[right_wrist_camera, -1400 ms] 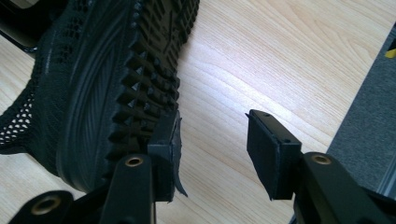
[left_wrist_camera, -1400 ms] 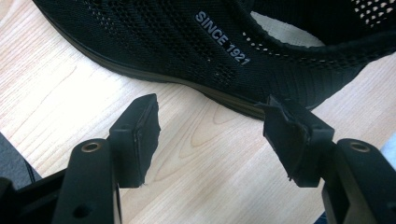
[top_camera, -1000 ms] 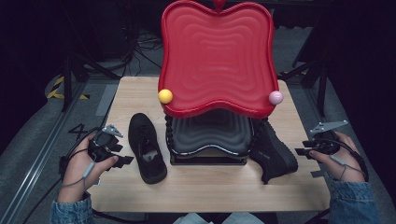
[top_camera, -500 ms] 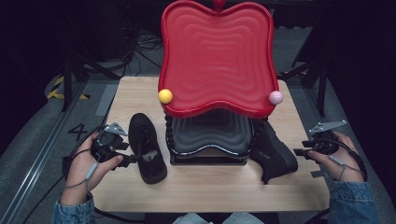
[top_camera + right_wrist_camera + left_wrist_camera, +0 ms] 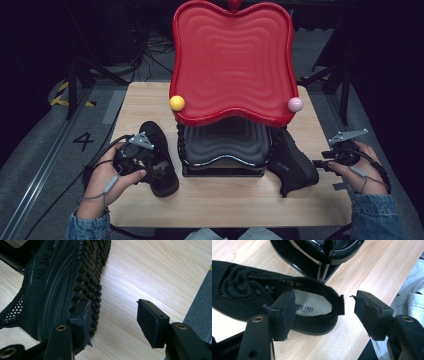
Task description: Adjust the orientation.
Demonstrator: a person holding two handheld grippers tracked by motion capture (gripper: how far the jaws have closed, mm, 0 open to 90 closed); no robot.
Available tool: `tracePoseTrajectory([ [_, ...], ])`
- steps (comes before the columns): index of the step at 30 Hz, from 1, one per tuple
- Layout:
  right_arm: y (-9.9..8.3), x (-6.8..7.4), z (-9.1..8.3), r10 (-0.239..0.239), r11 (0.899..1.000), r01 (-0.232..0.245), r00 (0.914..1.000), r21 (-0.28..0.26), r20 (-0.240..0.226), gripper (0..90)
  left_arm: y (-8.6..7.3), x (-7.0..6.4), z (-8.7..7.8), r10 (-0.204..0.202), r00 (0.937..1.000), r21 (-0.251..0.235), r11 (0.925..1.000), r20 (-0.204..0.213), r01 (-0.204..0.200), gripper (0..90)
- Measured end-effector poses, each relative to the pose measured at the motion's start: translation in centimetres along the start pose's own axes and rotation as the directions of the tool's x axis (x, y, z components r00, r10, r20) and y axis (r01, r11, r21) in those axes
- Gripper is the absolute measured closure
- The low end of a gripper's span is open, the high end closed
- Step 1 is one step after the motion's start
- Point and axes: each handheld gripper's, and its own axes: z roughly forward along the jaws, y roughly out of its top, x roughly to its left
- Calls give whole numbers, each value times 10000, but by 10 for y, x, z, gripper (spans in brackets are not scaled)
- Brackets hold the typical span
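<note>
Shoes flank the black stand on my counter (image 5: 150, 107). From the high view, my left gripper (image 5: 146, 159) sits over the heel end of the left shoe (image 5: 159, 162), which lies upright just beside the stand (image 5: 225, 150) that carries the red wavy tray (image 5: 231, 60). A yellow ball (image 5: 177, 103) and a pink ball (image 5: 295, 104) sit at the tray's front corners. My right gripper (image 5: 320, 163) hangs at the counter's right edge, close beside the right shoe (image 5: 292, 165), which lies tipped on its side against the stand.

Along my left gripper (image 5: 322, 308) in its own view, the jaws stand wide apart. One jaw is over the shoe's (image 5: 262, 302) opening, above the printed insole; whether it touches the collar I cannot tell. The other jaw hangs clear past the heel tab, over bare wood. Nothing is clamped.

Along my right gripper (image 5: 112, 312) in its own view, the jaws are also wide apart. One jaw lies against the knobbly tread of the tipped shoe (image 5: 62, 282), whose sole is turned toward me; the other is over bare counter (image 5: 150, 272), well clear of the shoe. Nothing is gripped between them.
</note>
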Motion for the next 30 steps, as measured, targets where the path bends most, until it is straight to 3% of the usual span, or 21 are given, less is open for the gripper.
tracePoseTrajectory([
  [7, 1, 2, 1, -53, 10000, 53, 10000, 40, 7, 450, 8, 0, 21, 0, 9999, 546, 9985, 153, -8, 352],
  [12, 0, 1, 3, 8, 10000, -8, 10000, 40, 13, 452, 11, -1, 43, 28, 9997, 1296, 9916, 238, -59, 362],
  [21, 0, 2, 6, -268, 9991, 267, 9996, 317, 29, 473, 11, -1, 67, -191, 9996, 1614, 9868, 231, 151, 396],
  [22, 0, 2, 7, -340, 9988, 338, 9994, 366, 34, 475, 11, 0, 71, -262, 9995, 1808, 9833, 186, 224, 396],
  [25, 0, 2, 8, -424, 9980, 421, 9991, 462, 45, 483, 9, 1, 76, -214, 9996, 2120, 9771, 209, 165, 445],
  [26, 1, 2, 8, -495, 9974, 492, 9988, 532, 49, 490, 9, 3, 77, -259, 9985, 2311, 9728, 484, 141, 549],
  [30, 1, 2, 9, -602, 9966, 598, 9982, 573, 61, 490, 9, 4, 76, -276, 9972, 2425, 9701, 697, 99, 624],
])
